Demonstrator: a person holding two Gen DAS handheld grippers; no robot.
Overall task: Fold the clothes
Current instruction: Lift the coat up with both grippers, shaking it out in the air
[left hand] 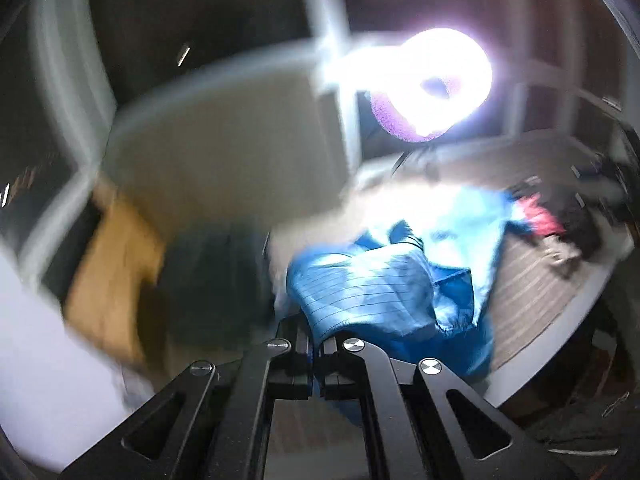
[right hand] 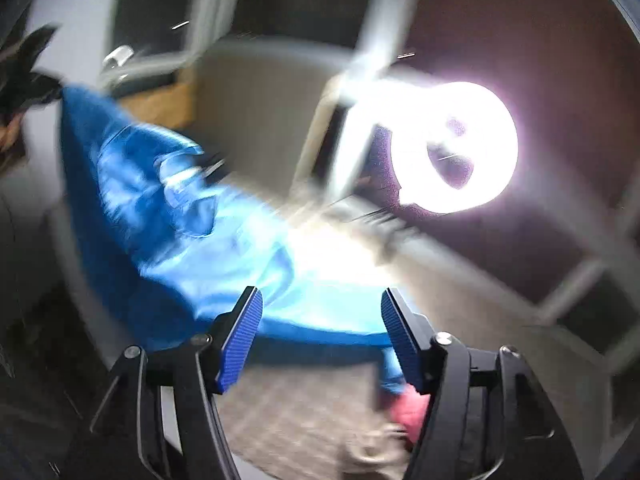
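I see a bright blue garment [left hand: 384, 280] with thin darker stripes, a red and black cloth [left hand: 552, 216] far right, a grey-brown striped surface [left hand: 540, 292] beneath, and my right gripper's ribbed blue pads [right hand: 240, 344].

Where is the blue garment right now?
The blue garment is pinched in the shut left tool, draped toward the ring light.

Both views are dim and heavily smeared by motion blur. A ring lamp [left hand: 436, 84] [right hand: 452, 148] blows out to white glare with a purple halo. Below the lamp, the blue garment [left hand: 376, 280] [right hand: 192, 236] catches a washed-out highlight. Away from the lamp everything darkens, and straight lines bend at the fisheye rim.
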